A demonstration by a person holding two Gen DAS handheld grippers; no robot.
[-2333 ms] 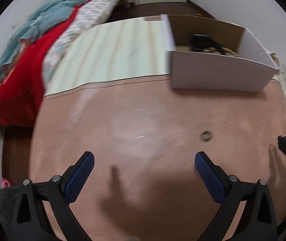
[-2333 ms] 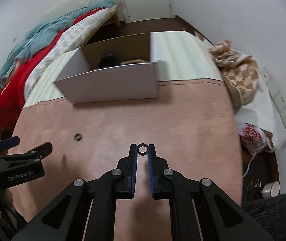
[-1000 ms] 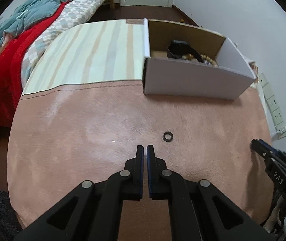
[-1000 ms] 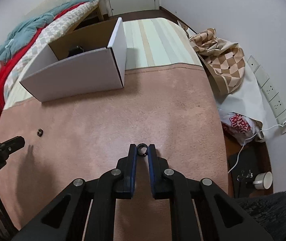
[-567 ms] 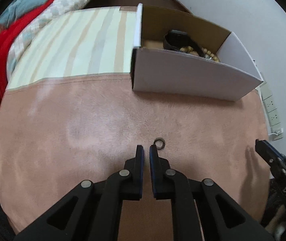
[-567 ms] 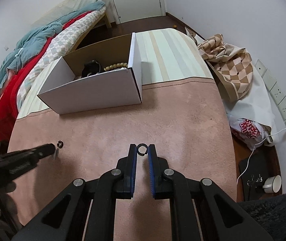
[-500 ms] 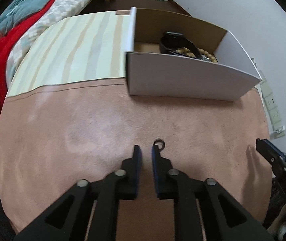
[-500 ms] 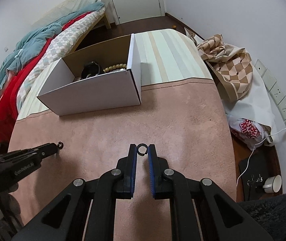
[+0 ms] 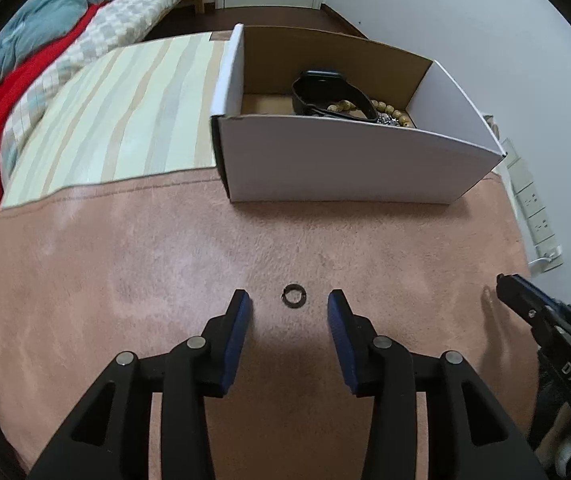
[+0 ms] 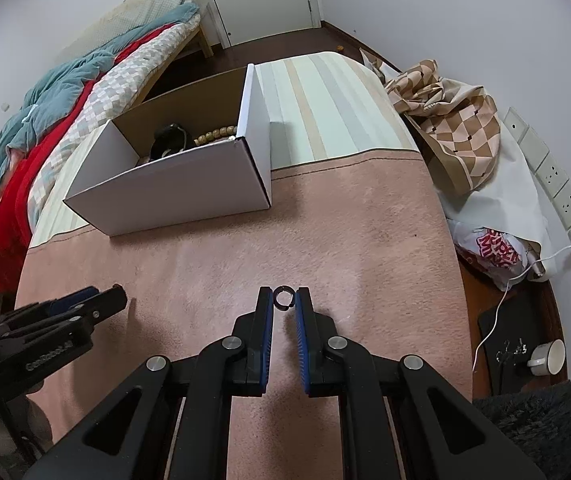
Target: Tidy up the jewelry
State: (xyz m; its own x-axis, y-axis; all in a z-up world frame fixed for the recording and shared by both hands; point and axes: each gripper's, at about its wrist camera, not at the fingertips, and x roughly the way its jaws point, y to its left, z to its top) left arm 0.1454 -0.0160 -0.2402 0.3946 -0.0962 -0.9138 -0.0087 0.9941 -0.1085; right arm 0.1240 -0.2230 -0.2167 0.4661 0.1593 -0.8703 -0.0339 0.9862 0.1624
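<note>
A small dark ring [image 9: 294, 295] lies on the pink blanket [image 9: 165, 264]. My left gripper [image 9: 289, 305] is open, its blue pads on either side of this ring, close above the blanket. My right gripper [image 10: 284, 299] is shut on a second small ring [image 10: 284, 298], held at the fingertips above the blanket. The white cardboard box [image 9: 337, 168] stands further back; it holds a black watch [image 9: 325, 92] and a wooden bead bracelet [image 9: 385, 110]. The box also shows in the right wrist view [image 10: 181, 192], and so does the left gripper [image 10: 85, 304], at the left.
A striped sheet [image 9: 117, 120] lies behind the blanket. A red and teal quilt [image 10: 45, 120] lies at the left. A checked cloth [image 10: 453, 120], a plastic bag [image 10: 497, 252], wall sockets [image 10: 557, 184] and a cup [image 10: 545, 356] are at the right.
My left gripper has closed in on the ring on the blanket and opened from nearly shut to straddle it. The right gripper keeps holding its ring, nearly still.
</note>
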